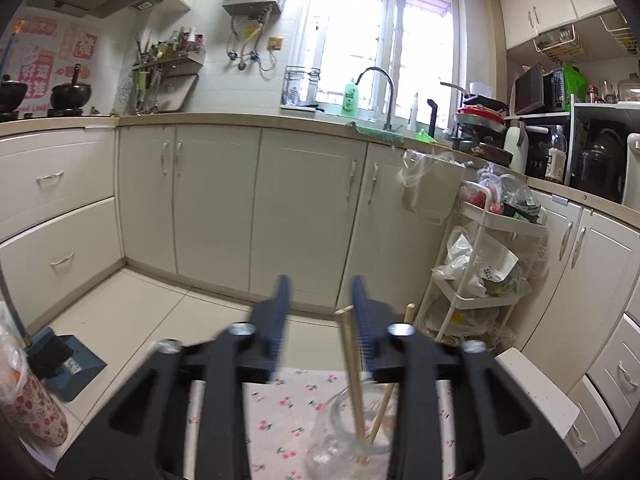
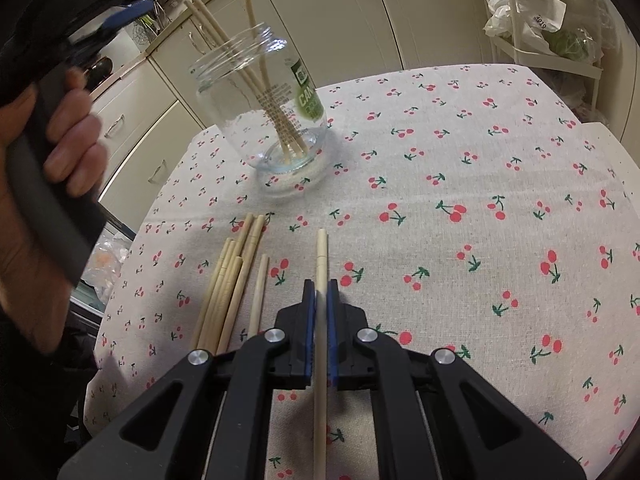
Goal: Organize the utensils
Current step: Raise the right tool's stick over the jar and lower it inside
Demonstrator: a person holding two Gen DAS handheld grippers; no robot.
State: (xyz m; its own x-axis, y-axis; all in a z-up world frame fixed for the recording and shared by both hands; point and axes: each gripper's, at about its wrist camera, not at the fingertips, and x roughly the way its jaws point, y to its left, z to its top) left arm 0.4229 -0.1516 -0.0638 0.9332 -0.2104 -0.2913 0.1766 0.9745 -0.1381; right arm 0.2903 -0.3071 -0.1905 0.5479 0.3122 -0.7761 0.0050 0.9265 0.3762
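A clear glass jar (image 2: pixel 280 136) stands on the cherry-print tablecloth (image 2: pixel 460 168) with several wooden chopsticks (image 2: pixel 250 68) leaning in it. Several more loose chopsticks (image 2: pixel 230 292) lie flat on the cloth at the near left. My right gripper (image 2: pixel 320 290) is shut on one pale chopstick (image 2: pixel 321 252), which runs forward between the blue pads. My left gripper (image 1: pixel 322 304) hovers just above the jar (image 1: pixel 348 440) with its jaws open and nothing between them. The tops of the jar's chopsticks (image 1: pixel 352 360) rise beside its right pad. A hand (image 2: pixel 76 148) holds the left gripper's handle.
A white rolling cart (image 1: pixel 484 264) stuffed with bags stands past the table's far right corner. Cream cabinets (image 1: pixel 256 208) line the far wall. A blue dustpan (image 1: pixel 64 364) lies on the floor at left, and a floral bottle (image 1: pixel 34 408) stands at the near left edge.
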